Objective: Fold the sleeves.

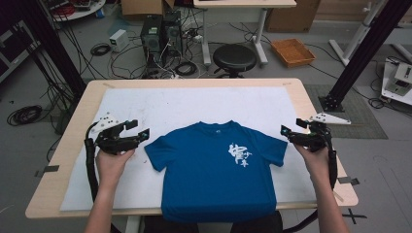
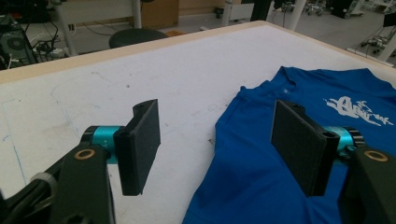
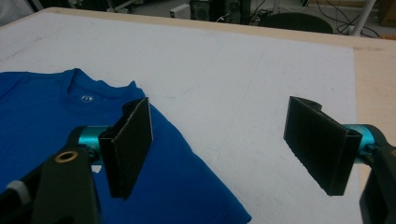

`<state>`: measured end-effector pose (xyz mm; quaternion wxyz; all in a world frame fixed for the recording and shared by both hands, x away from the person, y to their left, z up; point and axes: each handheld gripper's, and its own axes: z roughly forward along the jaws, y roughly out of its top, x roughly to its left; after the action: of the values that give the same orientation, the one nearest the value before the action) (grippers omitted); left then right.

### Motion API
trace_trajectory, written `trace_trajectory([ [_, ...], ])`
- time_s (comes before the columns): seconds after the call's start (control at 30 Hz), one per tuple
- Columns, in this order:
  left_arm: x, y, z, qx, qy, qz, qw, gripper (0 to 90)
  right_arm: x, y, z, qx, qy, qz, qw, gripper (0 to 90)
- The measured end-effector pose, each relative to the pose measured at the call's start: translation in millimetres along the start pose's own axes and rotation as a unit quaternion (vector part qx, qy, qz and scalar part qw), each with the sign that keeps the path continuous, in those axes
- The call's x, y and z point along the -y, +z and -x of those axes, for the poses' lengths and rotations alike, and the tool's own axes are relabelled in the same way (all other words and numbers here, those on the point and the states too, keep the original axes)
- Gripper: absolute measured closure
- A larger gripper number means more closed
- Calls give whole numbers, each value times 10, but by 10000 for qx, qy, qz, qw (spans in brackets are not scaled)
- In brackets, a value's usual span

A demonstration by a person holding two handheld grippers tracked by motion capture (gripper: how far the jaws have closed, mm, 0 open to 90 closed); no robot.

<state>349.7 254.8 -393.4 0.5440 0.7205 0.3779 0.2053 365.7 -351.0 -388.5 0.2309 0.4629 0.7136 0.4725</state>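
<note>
A blue T-shirt (image 1: 214, 170) with a white print on its chest lies flat, face up, on the white mat (image 1: 194, 104), its hem hanging over the near table edge. My left gripper (image 1: 138, 129) hovers just left of the shirt's left sleeve, jaws wide apart and empty. In the left gripper view the left gripper (image 2: 217, 126) points over the sleeve and shoulder of the T-shirt (image 2: 261, 172). My right gripper (image 1: 293, 127) is held just right of the other sleeve, also open. In the right gripper view the right gripper (image 3: 219, 133) spans bare mat, with the T-shirt (image 3: 42, 121) at the left.
The mat covers most of a pale wooden table (image 1: 80, 111). Behind the table stand a black stool (image 1: 234, 57), computer towers (image 1: 160, 34) with tangled cables, and an orange tray (image 1: 293, 51) on the floor. Black frame posts (image 1: 362, 53) rise at both sides.
</note>
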Motion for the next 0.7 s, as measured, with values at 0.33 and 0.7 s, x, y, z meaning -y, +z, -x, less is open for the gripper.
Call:
trace_trajectory([
  [0.33, -47, 63, 31, 33, 78, -99, 9999, 332, 5, -36, 25, -7, -22, 7, 10000, 234],
  [0.7, -55, 93, -82, 228, -223, -293, 9991, 354, 35, -47, 53, 75, 12, -96, 9999, 239],
])
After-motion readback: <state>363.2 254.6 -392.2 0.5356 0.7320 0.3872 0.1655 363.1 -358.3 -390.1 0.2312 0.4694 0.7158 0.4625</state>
